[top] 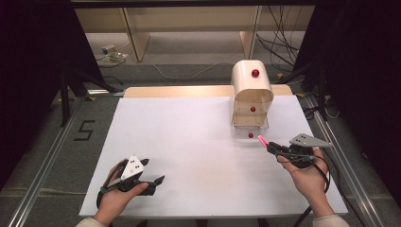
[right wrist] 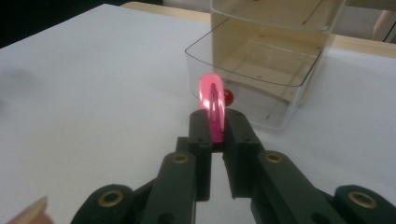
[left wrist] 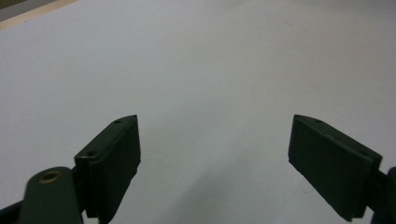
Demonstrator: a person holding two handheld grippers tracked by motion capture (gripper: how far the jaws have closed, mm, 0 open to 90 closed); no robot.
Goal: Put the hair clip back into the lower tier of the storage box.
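pink ring clamped in right gripper before pulled-out clear drawer; left gripper jaws apart

the left black two-jaw gripper has flat rectangular jaws with small screw holes and a brass-coloured rivet, and carries a white three-cornered plate with dark dots. the right black two-jaw gripper has brass-ringed pivots, a grey three-cornered plate and a black trailing cable. both sleeves are cream-coloured.
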